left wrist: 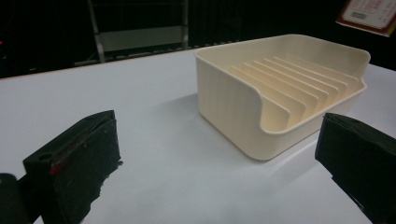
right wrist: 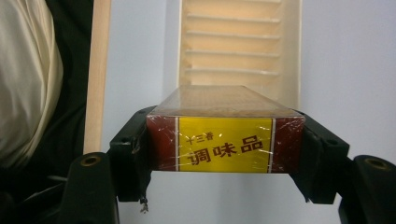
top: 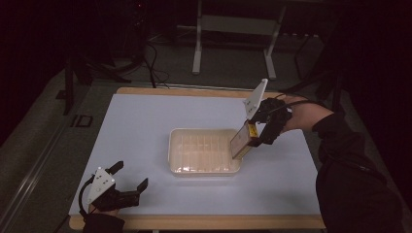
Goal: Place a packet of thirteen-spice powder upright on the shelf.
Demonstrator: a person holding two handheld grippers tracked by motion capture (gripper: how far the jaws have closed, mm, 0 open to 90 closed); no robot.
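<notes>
Box (top: 241, 140) of seasoning, high view: clamped in the right gripper (top: 252, 138), tilted over the slotted tray's (top: 204, 170) right end, not yet seated.

Left gripper view: left gripper (left wrist: 219, 163) open, idle near the tray (left wrist: 233, 107).

Right gripper view: jaws grip the box (right wrist: 224, 140); slots vacant. Insertion remains.

We see a dim room, the desk (top: 145, 126) softly lit; beyond our tools the background goes black, slightly grainy.
</notes>
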